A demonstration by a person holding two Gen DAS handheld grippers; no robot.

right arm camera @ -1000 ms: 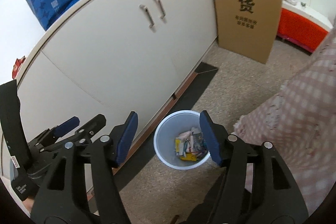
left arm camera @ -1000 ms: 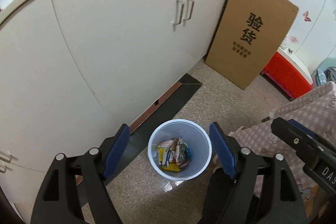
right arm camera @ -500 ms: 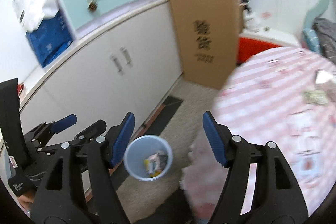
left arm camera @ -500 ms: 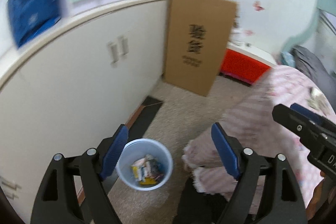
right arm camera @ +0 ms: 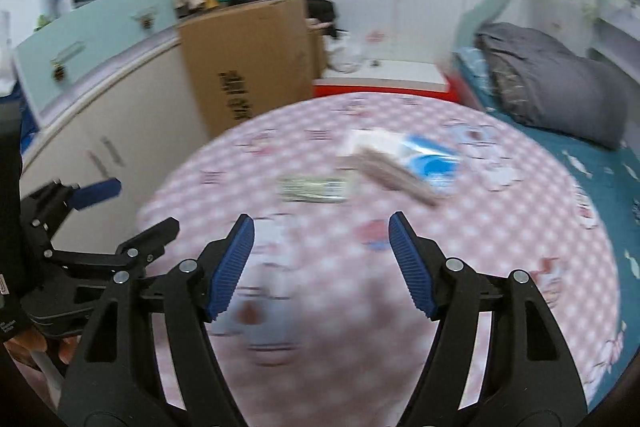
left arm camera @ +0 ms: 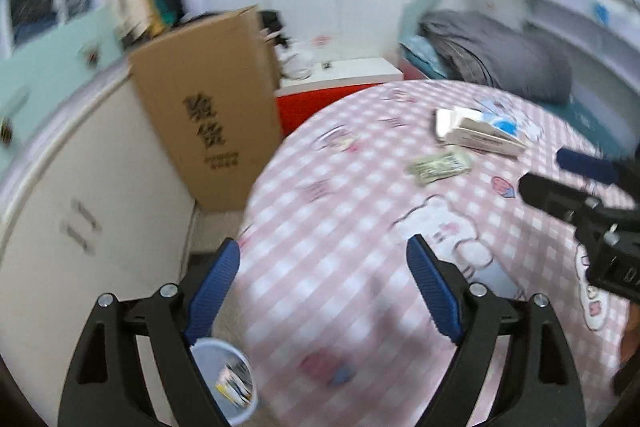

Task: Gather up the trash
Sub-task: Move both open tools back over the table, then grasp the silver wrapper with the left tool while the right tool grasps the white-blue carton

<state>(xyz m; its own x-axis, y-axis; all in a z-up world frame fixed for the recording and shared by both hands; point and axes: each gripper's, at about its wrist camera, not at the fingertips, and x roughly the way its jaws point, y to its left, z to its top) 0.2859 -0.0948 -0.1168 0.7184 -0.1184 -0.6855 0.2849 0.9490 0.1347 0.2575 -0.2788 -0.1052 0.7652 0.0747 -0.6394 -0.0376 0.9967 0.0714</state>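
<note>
A round table under a pink checked cloth (left arm camera: 352,203) (right arm camera: 500,239) fills both views. On its far side lie a green wrapper (left arm camera: 438,165) (right arm camera: 314,189), a long white box (left arm camera: 480,137) (right arm camera: 394,173) and a blue-and-white packet (left arm camera: 506,125) (right arm camera: 430,161). My left gripper (left arm camera: 324,255) (right arm camera: 132,211) hovers open over the table's near left edge with nothing between its blue pads. Open and empty too, my right gripper (right arm camera: 320,227) (left arm camera: 544,173) hangs above the cloth, short of the wrapper. The white bin (left arm camera: 224,379) with trash in it stands on the floor at the lower left.
White cabinets (left arm camera: 92,195) run along the left, with a tall cardboard box (left arm camera: 208,111) (right arm camera: 248,67) leaning on them. A red-and-white low unit (left arm camera: 332,87) stands behind the table. A bed with a grey quilt (right arm camera: 560,87) lies to the right.
Both views have swung up and to the right, from the bin on the floor to the tabletop. The bin has slid to the lower left of the left view and out of the right view.
</note>
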